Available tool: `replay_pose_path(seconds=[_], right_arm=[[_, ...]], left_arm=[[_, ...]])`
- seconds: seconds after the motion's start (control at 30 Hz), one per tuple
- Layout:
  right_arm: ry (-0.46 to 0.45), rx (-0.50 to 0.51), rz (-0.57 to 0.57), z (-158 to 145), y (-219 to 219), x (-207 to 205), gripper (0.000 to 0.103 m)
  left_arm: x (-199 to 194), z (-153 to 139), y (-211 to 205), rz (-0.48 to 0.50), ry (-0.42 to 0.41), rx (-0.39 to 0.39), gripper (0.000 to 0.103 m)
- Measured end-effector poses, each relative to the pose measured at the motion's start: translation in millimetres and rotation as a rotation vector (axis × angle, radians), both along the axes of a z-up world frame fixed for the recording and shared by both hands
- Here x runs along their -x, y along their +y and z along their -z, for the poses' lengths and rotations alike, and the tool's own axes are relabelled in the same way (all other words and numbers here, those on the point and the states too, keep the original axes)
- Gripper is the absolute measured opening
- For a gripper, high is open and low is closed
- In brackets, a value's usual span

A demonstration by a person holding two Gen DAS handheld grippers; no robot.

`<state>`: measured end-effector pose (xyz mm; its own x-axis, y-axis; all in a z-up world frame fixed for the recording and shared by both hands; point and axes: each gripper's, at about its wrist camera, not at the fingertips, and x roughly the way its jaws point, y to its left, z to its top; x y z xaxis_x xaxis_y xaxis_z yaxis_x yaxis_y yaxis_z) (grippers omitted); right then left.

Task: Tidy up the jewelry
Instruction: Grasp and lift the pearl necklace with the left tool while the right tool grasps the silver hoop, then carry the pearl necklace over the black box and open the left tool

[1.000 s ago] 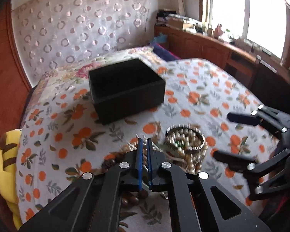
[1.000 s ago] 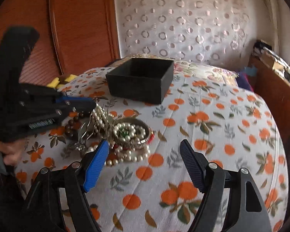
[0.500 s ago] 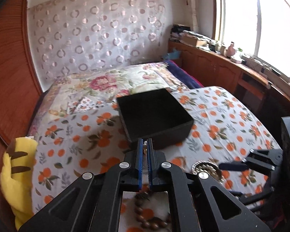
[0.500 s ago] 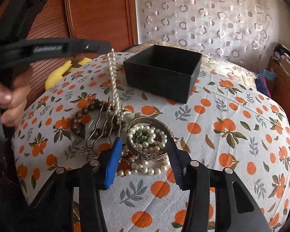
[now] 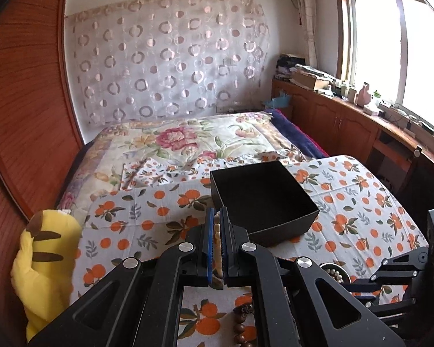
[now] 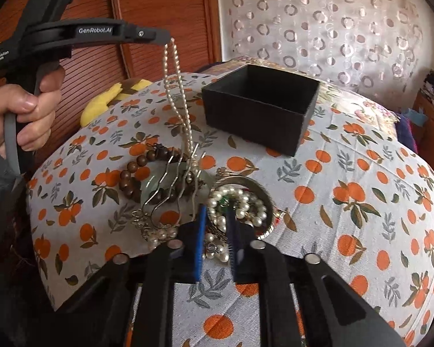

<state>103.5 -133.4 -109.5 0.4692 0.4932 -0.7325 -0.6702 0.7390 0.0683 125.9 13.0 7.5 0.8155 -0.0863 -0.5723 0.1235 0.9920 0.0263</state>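
The left gripper [image 5: 216,225] is raised above a bed covered in an orange-print cloth [image 6: 361,173], its fingers clamped on a pearl necklace [image 6: 178,95]. The strand hangs down in a loop, its lower end reaching a silver hair comb [image 6: 173,185] in the jewelry pile [image 6: 193,199]. Wooden beads [image 6: 136,170] lie at the left of that pile. An open black box [image 6: 260,107] sits just behind it. The right gripper [image 6: 215,231] is low over a bangle [image 6: 240,202] filled with pearls, its fingers narrowly apart; whether they grip anything is unclear.
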Motion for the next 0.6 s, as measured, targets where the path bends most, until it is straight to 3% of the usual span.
replay_pose_path(seconds=[0.17, 0.6], right_arm=[[0.000, -0.004, -0.021, -2, 2, 1, 0.004], [-0.077, -0.025, 0.022, -25, -9, -6, 0.004]], left_arm=[[0, -8, -1, 0.002, -0.016, 0.004, 0.003], [-9, -54, -5, -0.001, -0.097, -0.003, 0.003]])
